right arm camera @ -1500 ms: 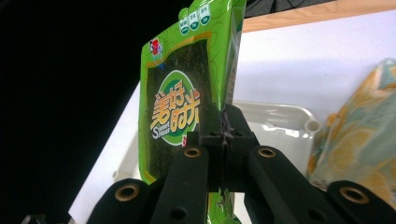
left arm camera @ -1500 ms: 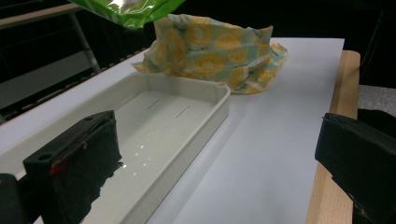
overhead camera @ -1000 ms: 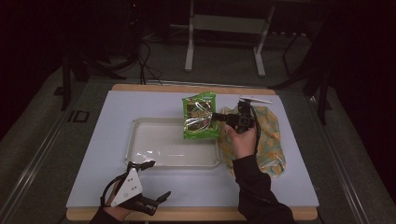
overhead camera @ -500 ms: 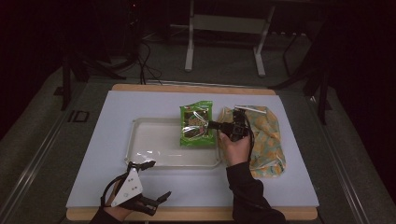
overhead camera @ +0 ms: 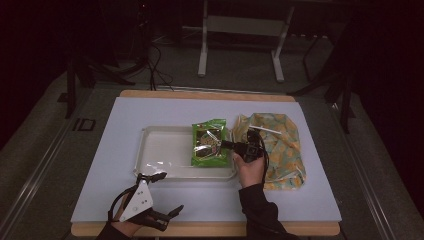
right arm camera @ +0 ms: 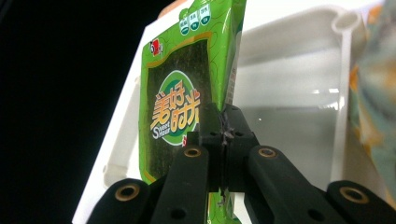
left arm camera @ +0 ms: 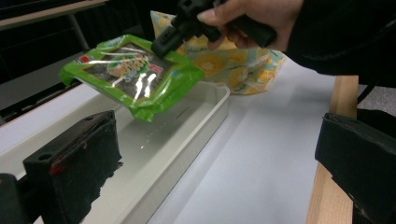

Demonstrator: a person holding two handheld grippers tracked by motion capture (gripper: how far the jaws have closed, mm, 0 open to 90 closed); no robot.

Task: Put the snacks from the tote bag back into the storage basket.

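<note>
Step in hand: placing. Right tongs [overhead camera: 227,146] clamped on edge of green packet [overhead camera: 208,143], held tilted over white tray [overhead camera: 160,150]. Left tongs [overhead camera: 167,215] open, idle at near surface [overhead camera: 300,200] edge. Next: lower packet into tray, release.

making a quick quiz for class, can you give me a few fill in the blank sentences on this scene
1. The right claw is shut on the edge of a ____ snack packet.
2. The packet hangs above the white ____, not resting flat in it.
3. The yellow patterned bag lies on the table to the ____ of the tray in the high view.
4. The left claw is ____ and holds nothing.

Missing words: green; tray; right; open
</note>
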